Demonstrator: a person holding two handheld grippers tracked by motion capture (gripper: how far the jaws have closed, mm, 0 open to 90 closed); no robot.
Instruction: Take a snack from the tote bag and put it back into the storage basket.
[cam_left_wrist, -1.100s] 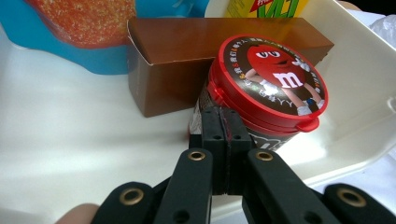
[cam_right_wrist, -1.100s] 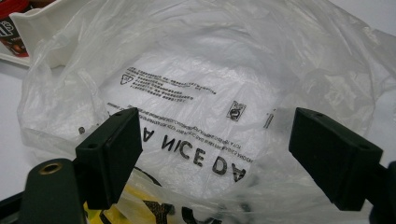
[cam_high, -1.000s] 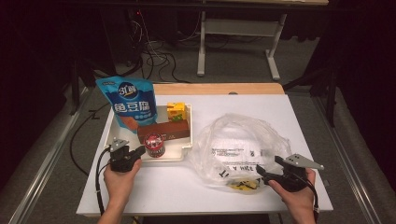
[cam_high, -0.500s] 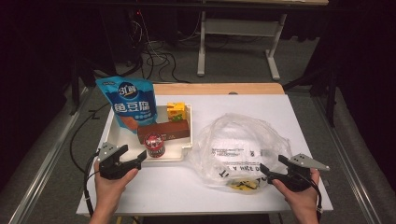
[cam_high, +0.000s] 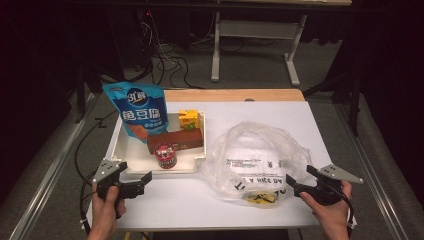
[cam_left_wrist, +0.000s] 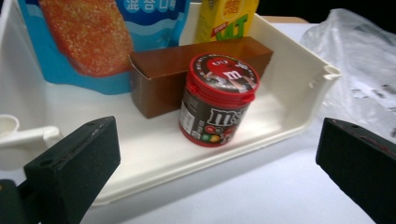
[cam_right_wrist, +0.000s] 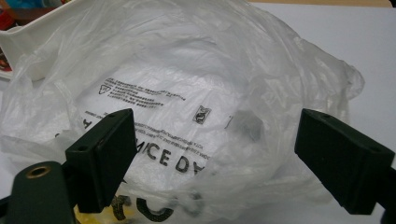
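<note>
A white tray (cam_high: 120, 145) at the table's left holds a blue snack pouch (cam_high: 137, 112), a yellow drink carton (cam_high: 188, 120), a brown box (cam_high: 175, 140) and a red-lidded candy jar (cam_high: 165, 155). In the left gripper view the candy jar (cam_left_wrist: 217, 100) stands upright just inside the tray wall (cam_left_wrist: 299, 126). My left gripper (cam_high: 142, 181), (cam_left_wrist: 215, 172) is outside the tray's front edge; its jaws have just been opening and stand open and empty. A crumpled clear plastic bag (cam_high: 257, 155), (cam_right_wrist: 187, 84) lies to the right. My right gripper (cam_high: 291, 181), (cam_right_wrist: 215, 158) faces it, its jaws just opened a little wider, touching nothing.
Something yellow (cam_high: 260, 198) shows through the bag's near end. A small white scoop-like piece (cam_left_wrist: 23, 133) lies at the tray's left side. A wooden strip (cam_high: 235, 95) runs along the table's far edge. Bare white tabletop (cam_high: 200, 205) lies between the two grippers.
My left gripper has drawn back from the jar and tray toward the front left, and its jaws have gone from shut to wide open. The right hand has hardly moved.
</note>
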